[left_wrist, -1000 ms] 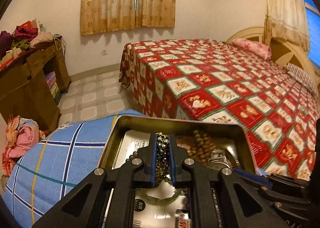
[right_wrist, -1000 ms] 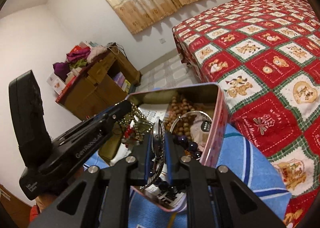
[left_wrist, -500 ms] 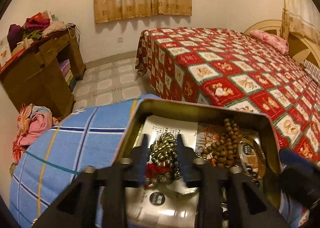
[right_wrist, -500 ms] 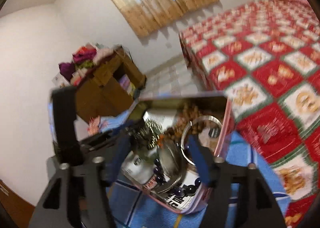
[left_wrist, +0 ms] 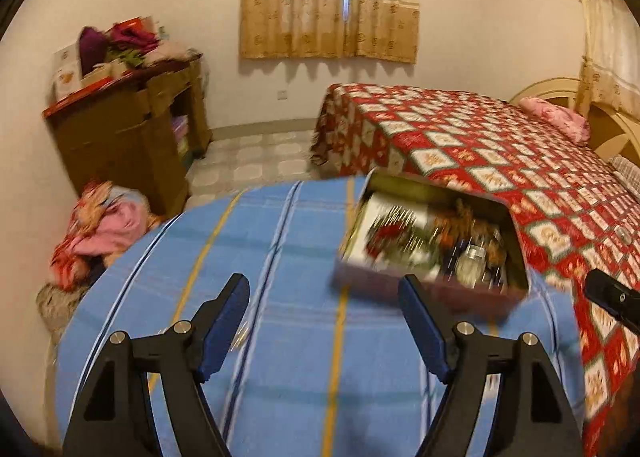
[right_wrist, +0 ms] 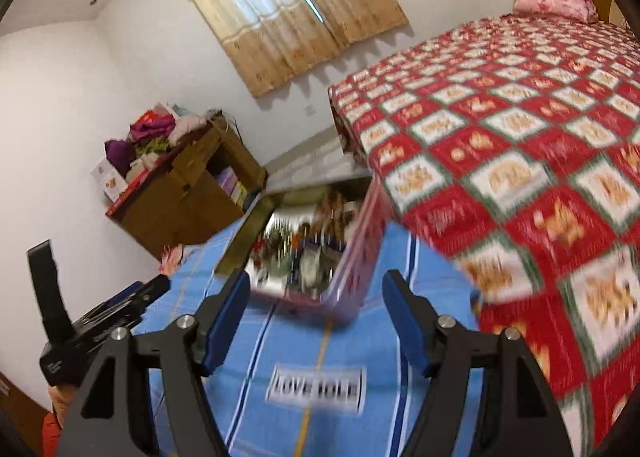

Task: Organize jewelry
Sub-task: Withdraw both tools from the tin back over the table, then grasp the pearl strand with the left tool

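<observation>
We hold our left gripper point(left_wrist: 322, 297) over the blue plaid cloth point(left_wrist: 280, 257), its jaws opening with nothing between them. Our right gripper point(right_wrist: 316, 291) stands with jaws apart and empty. The tin of jewelry point(left_wrist: 432, 241) sits on the cloth just ahead, against the red patterned bedspread point(right_wrist: 520, 137).

Black tool point(left_wrist: 322, 297), blue pads point(left_wrist: 224, 331)

the blue cloth point(left_wrist: 280, 257) lies bare and free in front of the left fingers point(left_wrist: 224, 321). the open tin point(left_wrist: 432, 241) sits just past the right fingers point(right_wrist: 228, 317), blocking that way. the bed point(right_wrist: 520, 137) lies behind the tin.
</observation>
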The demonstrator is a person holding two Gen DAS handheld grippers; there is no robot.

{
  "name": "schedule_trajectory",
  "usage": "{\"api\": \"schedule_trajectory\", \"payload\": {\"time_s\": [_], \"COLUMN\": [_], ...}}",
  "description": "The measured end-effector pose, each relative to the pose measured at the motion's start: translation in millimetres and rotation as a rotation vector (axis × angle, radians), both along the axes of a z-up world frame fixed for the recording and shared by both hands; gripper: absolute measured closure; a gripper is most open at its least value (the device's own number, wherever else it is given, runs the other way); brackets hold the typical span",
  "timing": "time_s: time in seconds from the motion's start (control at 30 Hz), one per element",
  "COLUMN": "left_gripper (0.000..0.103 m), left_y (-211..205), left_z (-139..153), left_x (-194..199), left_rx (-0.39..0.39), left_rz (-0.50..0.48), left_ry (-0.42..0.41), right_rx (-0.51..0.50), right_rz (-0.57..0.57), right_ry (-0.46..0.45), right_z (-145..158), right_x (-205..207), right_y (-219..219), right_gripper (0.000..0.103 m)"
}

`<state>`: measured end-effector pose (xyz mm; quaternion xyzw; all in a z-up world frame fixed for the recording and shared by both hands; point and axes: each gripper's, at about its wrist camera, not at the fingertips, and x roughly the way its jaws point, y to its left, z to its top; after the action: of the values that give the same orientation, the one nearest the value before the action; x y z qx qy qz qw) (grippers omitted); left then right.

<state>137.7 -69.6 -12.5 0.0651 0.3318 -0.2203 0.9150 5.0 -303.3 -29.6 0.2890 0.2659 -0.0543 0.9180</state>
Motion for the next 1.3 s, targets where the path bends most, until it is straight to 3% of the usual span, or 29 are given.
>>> {"api": "schedule_trajectory", "payload": {"time_s": [0.43,0.83,0.93,1.03,1.13,1.3], "left_gripper": [0.026,0.026,0.026,0.026,0.026,0.026], "left_y": [112,174,173,160,134,100], "left_z": [-31,-45,-47,-46,-44,-56], "left_x": [-79,-80,-71,-53,-27,22], "left_rx": [-0.026,-0.006,-0.008,0.001,0.077,0.175], "left_rz": [0.191,0.336,0.299,0.201,0.057,-0.094], "left_ry": [0.063,0.069,0.073,0.084,0.027,0.033], "right_rx": [-0.011,-0.047,-0.06,-0.072,-0.089,-0.102], "right_rz": [0.112,0.251,0.272,0.268,0.255,0.208], "right_ry": [0.025,0.038,0.041,0.041,0.048,0.072], "right_z": [5,5,5,7,10,9], "right_x": [-46,-37,-37,-40,-43,-47], "right_y": [60,121,127,126,121,104], "right_gripper": [0.035,0.035,0.035,0.035,0.035,0.035]}}
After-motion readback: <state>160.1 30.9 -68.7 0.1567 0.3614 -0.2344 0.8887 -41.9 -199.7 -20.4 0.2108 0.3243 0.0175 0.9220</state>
